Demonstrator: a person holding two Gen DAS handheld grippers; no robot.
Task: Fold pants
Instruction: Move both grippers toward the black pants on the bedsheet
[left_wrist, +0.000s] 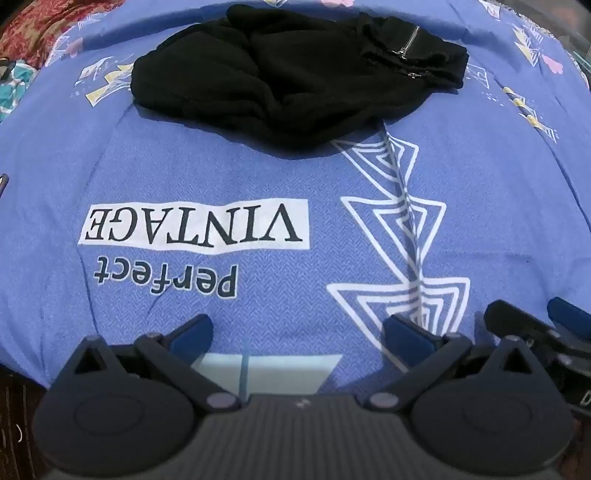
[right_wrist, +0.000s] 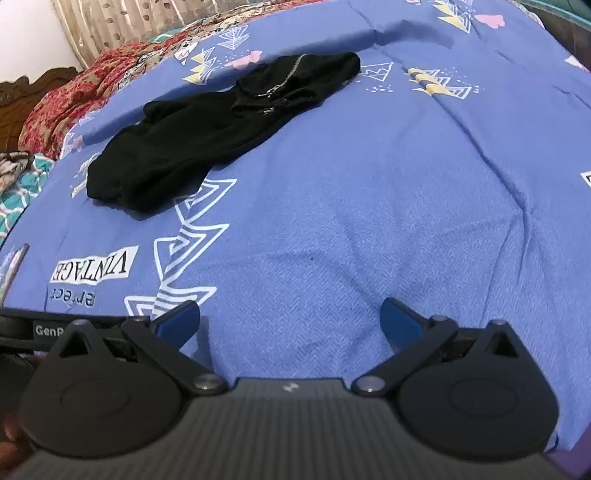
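Black pants (left_wrist: 280, 85) lie crumpled in a heap on a blue printed bedsheet (left_wrist: 480, 206), with a silver zipper (left_wrist: 410, 40) showing at their right end. In the right wrist view the same pants (right_wrist: 207, 129) stretch diagonally at the upper left. My left gripper (left_wrist: 297, 330) hovers over the sheet well short of the pants, open, with nothing between its blue pads. My right gripper (right_wrist: 290, 317) is also open and empty, over bare sheet to the right of the pants. Part of the right gripper (left_wrist: 546, 328) shows at the lower right edge of the left wrist view.
The sheet bears a "Perfect VINTAGE" print (left_wrist: 192, 229) and white triangle patterns (left_wrist: 399, 229). A red patterned blanket (right_wrist: 74, 99) and a carved wooden headboard (right_wrist: 18, 99) lie at the far left. A teal patterned cloth (right_wrist: 22, 188) sits at the left edge.
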